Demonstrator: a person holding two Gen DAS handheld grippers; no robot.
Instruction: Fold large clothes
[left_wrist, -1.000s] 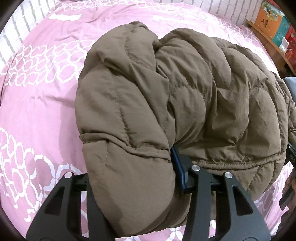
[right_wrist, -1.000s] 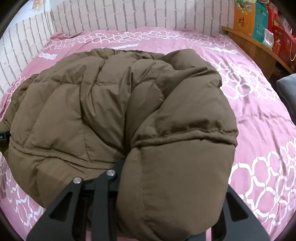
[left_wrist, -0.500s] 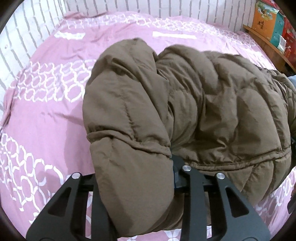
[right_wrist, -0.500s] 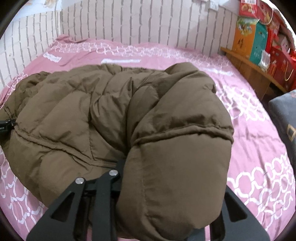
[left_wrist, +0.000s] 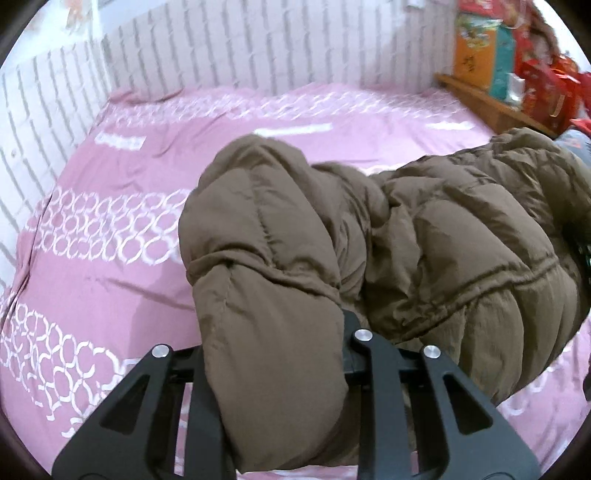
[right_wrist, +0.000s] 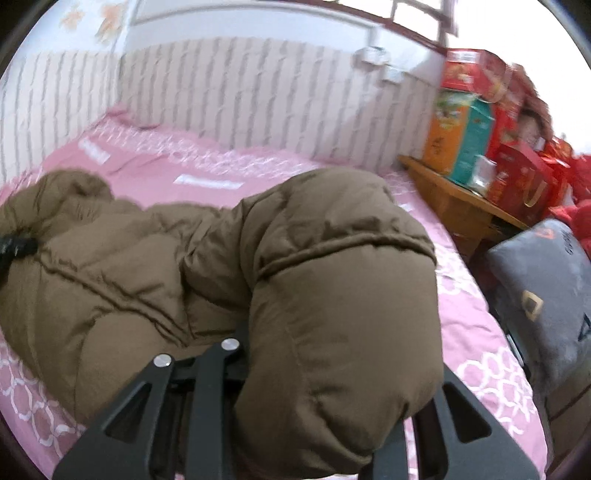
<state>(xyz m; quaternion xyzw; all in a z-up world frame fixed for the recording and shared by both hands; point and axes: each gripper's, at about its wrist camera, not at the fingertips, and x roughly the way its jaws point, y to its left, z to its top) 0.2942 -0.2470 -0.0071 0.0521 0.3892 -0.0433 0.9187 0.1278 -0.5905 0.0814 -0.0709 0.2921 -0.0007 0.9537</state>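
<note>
A brown quilted puffer jacket is held up over the pink bed, sagging between both grippers. My left gripper is shut on the jacket's left hem corner, and the padded fabric bulges over its fingers and hides the tips. In the right wrist view the same jacket stretches to the left, and my right gripper is shut on the right hem corner, fingertips buried in the fabric. Black fur trim of the hood shows at the far left edge.
The bed sheet is pink with white ring patterns. A striped white wall borders the bed behind and to the left. A wooden shelf with colourful boxes stands at the right, with a grey cushion below it.
Both grippers have risen and tilted up, lifting the jacket's hem off the bed; more wall and shelf now show. Both stay clamped on the fabric.
</note>
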